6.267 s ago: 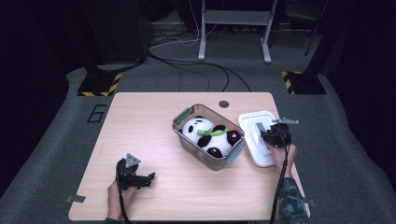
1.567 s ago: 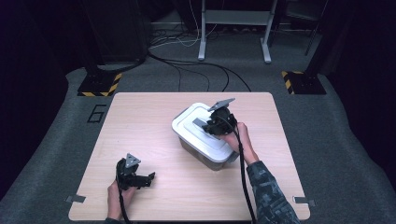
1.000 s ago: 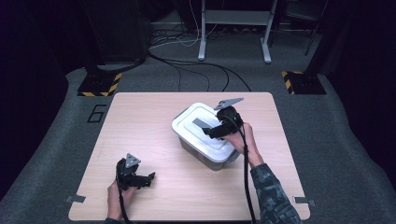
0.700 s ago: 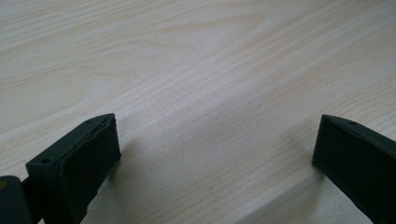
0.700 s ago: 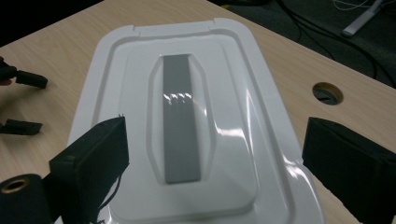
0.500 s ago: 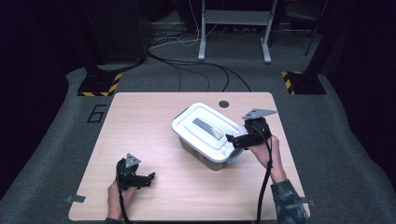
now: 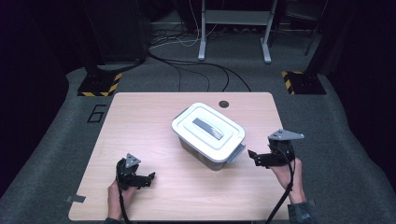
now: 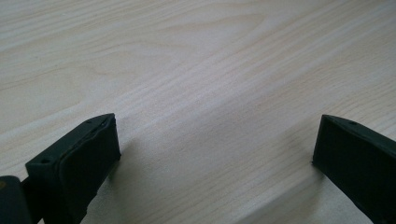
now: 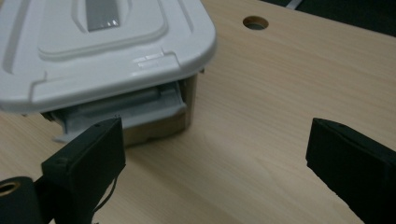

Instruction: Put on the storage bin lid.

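The lidded box (image 7: 208,133) sits mid-table; right gripper (image 7: 254,156) just beside its end, fingers spread empty.

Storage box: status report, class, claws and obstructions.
Both claws open, empty: left claw, right claw. White lid sits on storage box; side latch unclipped. Nothing in the way.

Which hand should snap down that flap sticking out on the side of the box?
Probably the right. The right gripper is open beside the box, with the raised latch flap just past its jaws. The left gripper rests near the table edge, farther from the box.
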Demonstrator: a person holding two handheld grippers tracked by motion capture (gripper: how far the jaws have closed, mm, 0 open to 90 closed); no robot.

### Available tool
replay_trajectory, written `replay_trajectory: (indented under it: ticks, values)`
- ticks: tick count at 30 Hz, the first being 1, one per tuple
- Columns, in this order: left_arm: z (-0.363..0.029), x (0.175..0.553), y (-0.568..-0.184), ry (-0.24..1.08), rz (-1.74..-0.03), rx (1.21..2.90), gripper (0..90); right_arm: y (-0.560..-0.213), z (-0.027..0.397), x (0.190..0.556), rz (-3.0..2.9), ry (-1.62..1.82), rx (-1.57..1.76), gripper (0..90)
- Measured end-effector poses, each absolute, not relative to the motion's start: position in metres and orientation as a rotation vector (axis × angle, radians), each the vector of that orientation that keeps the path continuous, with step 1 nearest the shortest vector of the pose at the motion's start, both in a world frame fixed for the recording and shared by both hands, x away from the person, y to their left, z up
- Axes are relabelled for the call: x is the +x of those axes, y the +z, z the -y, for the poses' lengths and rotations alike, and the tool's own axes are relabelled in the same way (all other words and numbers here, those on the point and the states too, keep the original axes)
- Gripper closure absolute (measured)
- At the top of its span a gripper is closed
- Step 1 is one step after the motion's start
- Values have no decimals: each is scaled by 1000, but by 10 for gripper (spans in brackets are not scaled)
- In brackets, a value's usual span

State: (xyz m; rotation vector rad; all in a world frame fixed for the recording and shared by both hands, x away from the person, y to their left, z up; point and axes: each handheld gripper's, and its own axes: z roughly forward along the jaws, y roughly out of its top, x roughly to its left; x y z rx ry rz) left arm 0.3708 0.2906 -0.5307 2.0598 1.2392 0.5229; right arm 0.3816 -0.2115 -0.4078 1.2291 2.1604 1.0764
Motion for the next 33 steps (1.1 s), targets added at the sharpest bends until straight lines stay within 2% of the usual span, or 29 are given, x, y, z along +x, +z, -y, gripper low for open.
replay_trajectory:
  ticks: [12, 23, 33]
  values:
    - [-291, 371, -530, 520, -1238, 2068, 1, -466, 246, 363, -2128, 959, 1392, 35]
    - [-291, 371, -530, 518, -1239, 2066, 1, -522, 254, 346, -2116, 897, 1486, 11]
    - [-291, 371, -530, 517, -1232, 2078, 1, -529, 250, 341, -2081, 875, 1458, 0]
